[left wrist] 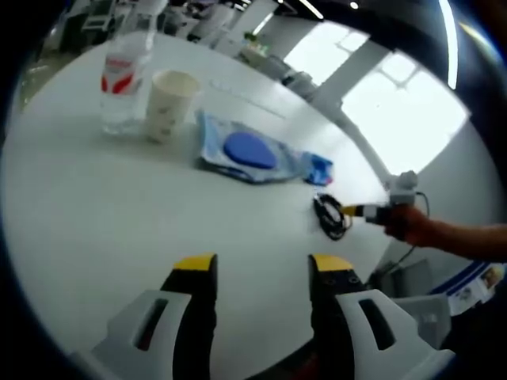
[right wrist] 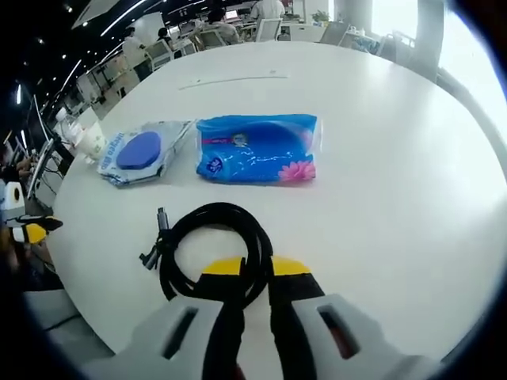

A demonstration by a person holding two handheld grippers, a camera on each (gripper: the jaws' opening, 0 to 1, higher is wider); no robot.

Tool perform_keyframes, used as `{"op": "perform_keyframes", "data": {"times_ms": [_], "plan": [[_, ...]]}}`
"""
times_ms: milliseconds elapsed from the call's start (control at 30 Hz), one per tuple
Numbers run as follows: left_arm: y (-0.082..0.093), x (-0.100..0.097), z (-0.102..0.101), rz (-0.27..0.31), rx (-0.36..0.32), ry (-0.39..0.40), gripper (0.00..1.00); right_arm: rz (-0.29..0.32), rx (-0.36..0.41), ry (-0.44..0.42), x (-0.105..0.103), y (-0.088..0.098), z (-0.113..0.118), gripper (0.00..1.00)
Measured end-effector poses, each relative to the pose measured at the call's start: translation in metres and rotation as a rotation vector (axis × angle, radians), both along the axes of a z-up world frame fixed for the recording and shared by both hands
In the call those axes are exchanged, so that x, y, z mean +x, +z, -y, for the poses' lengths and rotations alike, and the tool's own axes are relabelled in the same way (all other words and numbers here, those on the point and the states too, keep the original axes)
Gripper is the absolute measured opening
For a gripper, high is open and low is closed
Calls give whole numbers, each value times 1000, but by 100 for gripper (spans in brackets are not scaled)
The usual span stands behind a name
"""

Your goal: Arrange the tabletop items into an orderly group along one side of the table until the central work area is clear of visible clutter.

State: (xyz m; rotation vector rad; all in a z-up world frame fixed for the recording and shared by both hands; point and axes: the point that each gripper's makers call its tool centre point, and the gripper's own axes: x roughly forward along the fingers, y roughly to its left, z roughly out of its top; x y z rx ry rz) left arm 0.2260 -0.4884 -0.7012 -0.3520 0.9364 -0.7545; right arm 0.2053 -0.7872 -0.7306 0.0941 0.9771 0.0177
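On the round white table [left wrist: 95, 214] stand a clear water bottle [left wrist: 123, 79] with a red label and a paper cup [left wrist: 168, 103], side by side. Right of them lie a wipes pack [left wrist: 249, 150] with a blue lid and a blue tissue pack [right wrist: 257, 149]. A coiled black cable [right wrist: 210, 245] lies near the table edge. My right gripper [right wrist: 256, 267] is shut on one strand of the cable's loop. My left gripper [left wrist: 263, 265] hovers open over bare table, nothing between its jaws. The right gripper [left wrist: 372, 211] shows in the left gripper view too, held by a hand at the cable [left wrist: 331, 215].
The wipes pack [right wrist: 142, 152] and tissue pack sit close together mid-table. The table's edge [right wrist: 87, 317] runs just below the cable. Office desks and chairs [right wrist: 214, 28] stand beyond the table, with bright windows [left wrist: 396, 111] behind.
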Motion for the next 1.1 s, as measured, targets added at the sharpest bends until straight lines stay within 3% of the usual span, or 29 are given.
{"op": "perform_keyframes", "data": {"times_ms": [300,667,1100], "plan": [[1,-2,1,-4,-3,-1,42,29,28,-19,-5,9,0,4],[1,-4,3,-8,-5,-15,42,41,33,-27,3,1,15,2],[1,-5,9,-10,-13,-34,41,54,36,-5,6,3,15,1]]}}
